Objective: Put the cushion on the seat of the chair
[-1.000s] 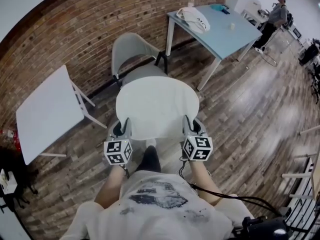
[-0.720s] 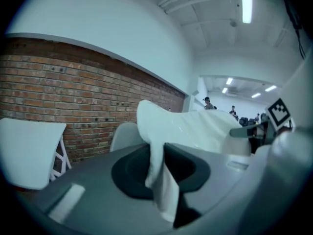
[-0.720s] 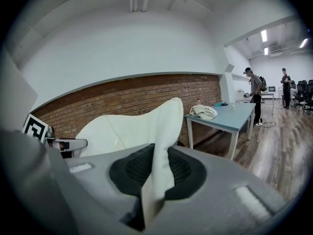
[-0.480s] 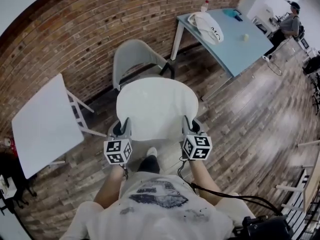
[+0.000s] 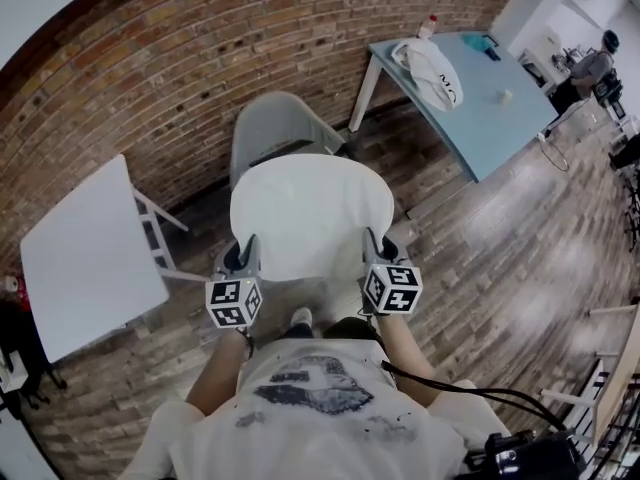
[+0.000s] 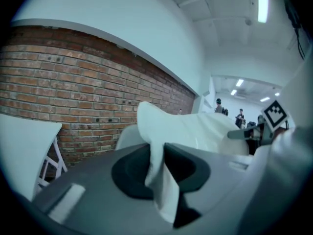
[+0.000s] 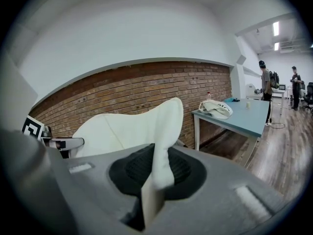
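**Cushion carried up to the chair**

You have brought the cushion (image 5: 312,216) closer to the grey chair (image 5: 272,126) than a second ago, and in the head view it now covers the seat. Your left gripper (image 5: 245,251) clamps the cushion's left edge and your right gripper (image 5: 374,248) its right edge. The cushion seems to hang above the seat, though no view confirms a gap.
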`<action>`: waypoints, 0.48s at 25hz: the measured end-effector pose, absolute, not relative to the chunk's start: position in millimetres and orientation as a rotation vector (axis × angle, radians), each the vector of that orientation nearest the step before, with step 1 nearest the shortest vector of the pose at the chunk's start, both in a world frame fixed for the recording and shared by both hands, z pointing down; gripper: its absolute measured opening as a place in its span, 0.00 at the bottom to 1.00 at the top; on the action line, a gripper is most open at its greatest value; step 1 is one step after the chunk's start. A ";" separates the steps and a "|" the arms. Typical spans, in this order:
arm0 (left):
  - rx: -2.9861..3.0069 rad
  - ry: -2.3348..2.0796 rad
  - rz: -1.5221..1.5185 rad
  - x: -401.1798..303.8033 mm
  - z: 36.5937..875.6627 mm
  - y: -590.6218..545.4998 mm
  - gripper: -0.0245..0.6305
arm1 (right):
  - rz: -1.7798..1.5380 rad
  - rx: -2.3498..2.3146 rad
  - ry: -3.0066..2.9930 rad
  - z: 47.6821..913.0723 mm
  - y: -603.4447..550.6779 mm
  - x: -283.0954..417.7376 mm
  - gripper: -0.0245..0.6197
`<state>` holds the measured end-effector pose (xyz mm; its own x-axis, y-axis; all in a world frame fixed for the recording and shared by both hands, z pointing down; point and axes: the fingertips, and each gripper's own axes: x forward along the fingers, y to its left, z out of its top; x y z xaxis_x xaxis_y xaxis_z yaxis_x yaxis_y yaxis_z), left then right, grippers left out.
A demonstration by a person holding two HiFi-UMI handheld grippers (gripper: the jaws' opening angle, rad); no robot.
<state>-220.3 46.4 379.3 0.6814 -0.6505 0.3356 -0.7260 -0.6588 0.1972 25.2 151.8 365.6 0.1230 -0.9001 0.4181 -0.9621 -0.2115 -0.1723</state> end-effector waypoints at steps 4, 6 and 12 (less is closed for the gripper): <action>2.551 -1.141 0.335 -218.5 383.0 31.1 0.13 | 0.665 2.199 -1.918 369.3 123.2 33.3 0.11; 2.534 -1.176 0.336 -215.7 384.7 21.9 0.13 | 0.664 2.169 -1.949 372.3 107.5 38.2 0.11; 2.455 -1.291 0.352 -192.5 392.9 -3.6 0.13 | 0.675 2.042 -2.041 385.4 56.1 69.5 0.11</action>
<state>-192.5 -3.6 392.9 0.5555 -0.7443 0.3708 -0.8295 -0.5272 0.1843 69.5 56.1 385.4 -0.0432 -0.9010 0.4316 -0.9807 -0.0441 -0.1902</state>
